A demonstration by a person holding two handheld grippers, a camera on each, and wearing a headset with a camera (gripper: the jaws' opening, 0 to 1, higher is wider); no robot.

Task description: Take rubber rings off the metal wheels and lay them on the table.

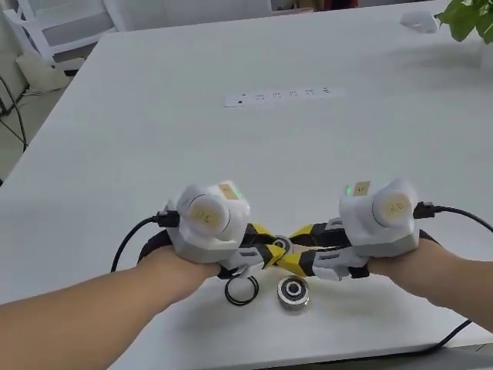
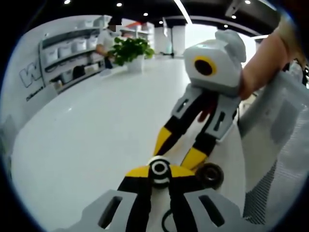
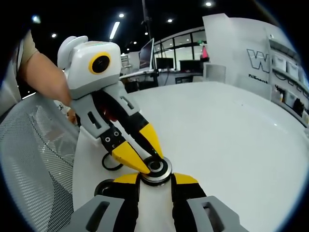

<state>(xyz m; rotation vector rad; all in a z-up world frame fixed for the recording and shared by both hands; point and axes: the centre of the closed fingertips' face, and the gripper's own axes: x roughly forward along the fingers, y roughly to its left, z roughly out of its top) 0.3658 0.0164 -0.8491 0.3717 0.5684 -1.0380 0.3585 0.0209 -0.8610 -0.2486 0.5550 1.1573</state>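
Partly done, it seems: just under the fingertips, nearest, one rubber ring [image 1: 241, 290] lying loose beside a bare metal wheel [image 1: 293, 291]. Beyond, between the tips, a second wheel [image 3: 155, 166], ring apparently on. Right gripper [image 3: 156, 180] clamped across it; left gripper [image 2: 159, 172] nearly closed, pinching its rim.

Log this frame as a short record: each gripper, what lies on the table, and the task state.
left gripper: fingers shut on the held wheel
right gripper: fingers on the same wheel, facing the left gripper
on table: black rubber rings; loose wheel beside them
table: white, with inset power sockets
task state: rings already laid down; the held wheel is gripped from both sides
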